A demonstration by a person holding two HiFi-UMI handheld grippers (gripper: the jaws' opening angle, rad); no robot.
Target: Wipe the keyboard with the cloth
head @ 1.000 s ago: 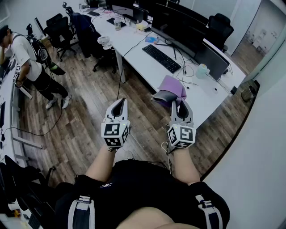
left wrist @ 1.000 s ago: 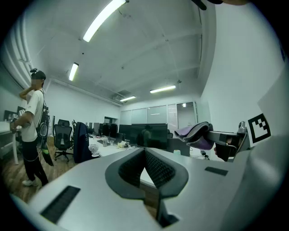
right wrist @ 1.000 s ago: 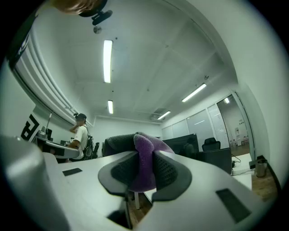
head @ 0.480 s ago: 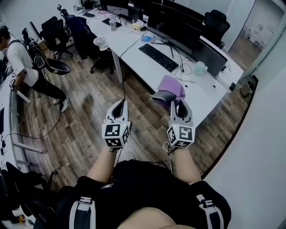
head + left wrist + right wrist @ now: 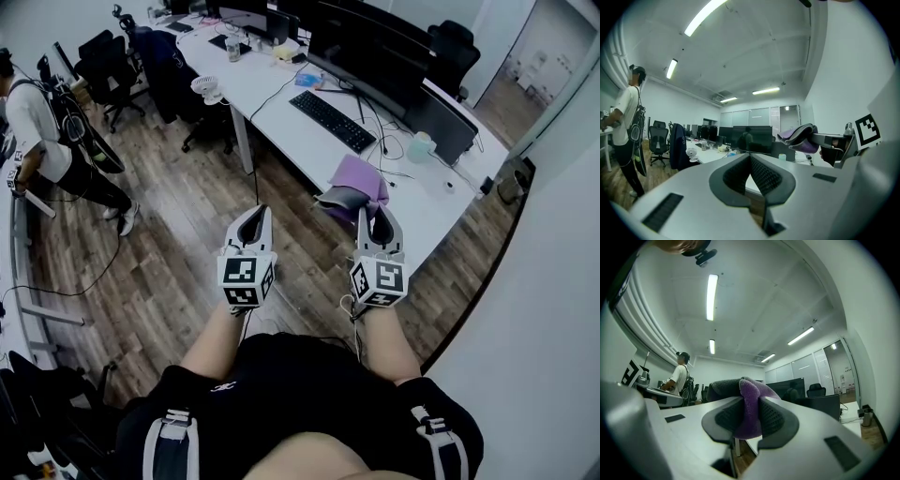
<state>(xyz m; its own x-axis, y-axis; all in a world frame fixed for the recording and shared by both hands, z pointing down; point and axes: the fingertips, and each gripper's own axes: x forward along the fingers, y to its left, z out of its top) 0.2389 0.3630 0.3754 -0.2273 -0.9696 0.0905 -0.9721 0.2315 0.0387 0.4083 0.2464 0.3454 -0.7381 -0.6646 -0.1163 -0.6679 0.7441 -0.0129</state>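
A black keyboard (image 5: 338, 121) lies on the long white desk (image 5: 281, 89) ahead of me, in front of a dark monitor (image 5: 366, 47). My right gripper (image 5: 377, 217) is shut on a purple and grey cloth (image 5: 354, 190), which shows pinched between its pads in the right gripper view as cloth (image 5: 751, 408). The cloth hangs in the air short of the desk's near edge. My left gripper (image 5: 250, 217) is held beside it over the wooden floor, jaws together with nothing between them. The left gripper view shows the cloth (image 5: 799, 137) off to its right.
A mint cup (image 5: 422, 147), cables and a laptop (image 5: 448, 122) sit right of the keyboard. A small white fan (image 5: 207, 88) and several office chairs (image 5: 164, 61) stand at the desk's left. A person (image 5: 47, 141) in a white shirt stands at the far left.
Both grippers have stayed about level in front of me. The view has shifted slightly, and the person at the left has moved further toward the frame's edge.
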